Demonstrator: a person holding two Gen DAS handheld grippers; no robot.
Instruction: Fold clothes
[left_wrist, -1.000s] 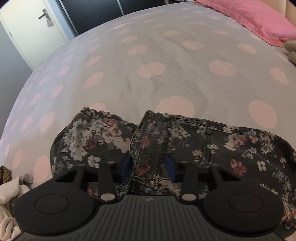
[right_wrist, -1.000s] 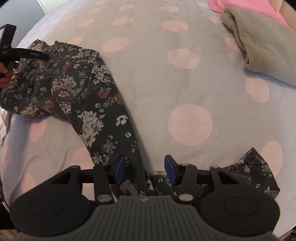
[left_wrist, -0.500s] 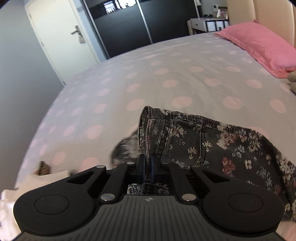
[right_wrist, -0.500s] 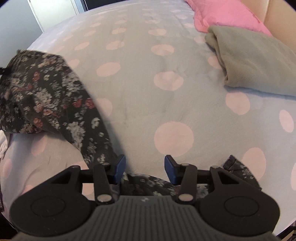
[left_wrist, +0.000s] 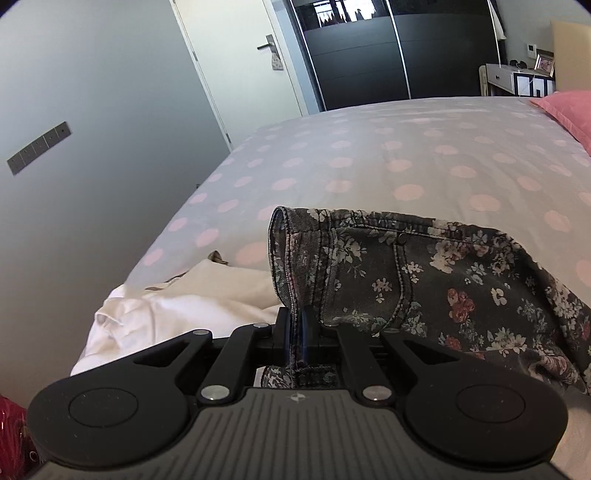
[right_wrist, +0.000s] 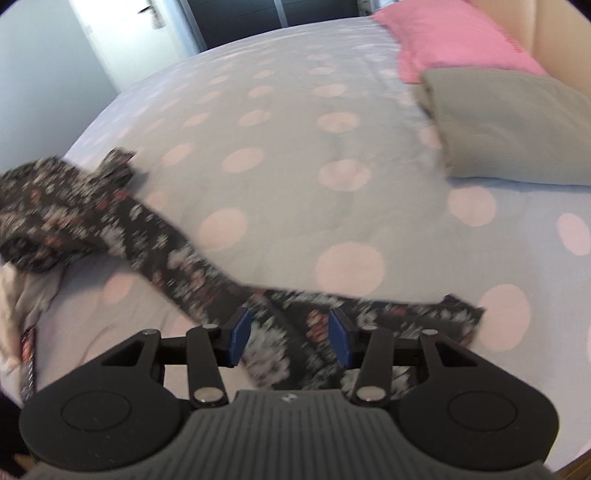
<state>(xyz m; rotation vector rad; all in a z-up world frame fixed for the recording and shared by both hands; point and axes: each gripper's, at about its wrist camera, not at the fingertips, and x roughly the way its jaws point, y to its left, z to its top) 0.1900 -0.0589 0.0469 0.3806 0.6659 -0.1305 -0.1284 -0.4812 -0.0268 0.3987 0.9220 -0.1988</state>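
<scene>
Dark floral trousers (left_wrist: 424, 269) hang lifted over the bed, their waistband pinched upright in my left gripper (left_wrist: 300, 332), which is shut on the fabric. In the right wrist view the same trousers (right_wrist: 155, 254) stretch, blurred, from the far left down to a leg lying under my right gripper (right_wrist: 290, 334). That gripper is open, its blue pads (right_wrist: 240, 334) on either side of the cloth without closing on it. The leg hem (right_wrist: 458, 310) lies flat on the cover to the right.
The bed (right_wrist: 295, 129) has a grey cover with pink dots. A pink pillow (right_wrist: 461, 40) and a folded grey garment (right_wrist: 509, 125) lie at the head end. White clothing (left_wrist: 177, 299) is heaped at the bed's left edge. A door (left_wrist: 236, 55) and dark wardrobe (left_wrist: 388, 48) stand beyond.
My left gripper closed on the waistband and lifted it off the bed, tilting the view toward the room. The trousers were pulled taut leftward; the right gripper stayed open over the leg.
</scene>
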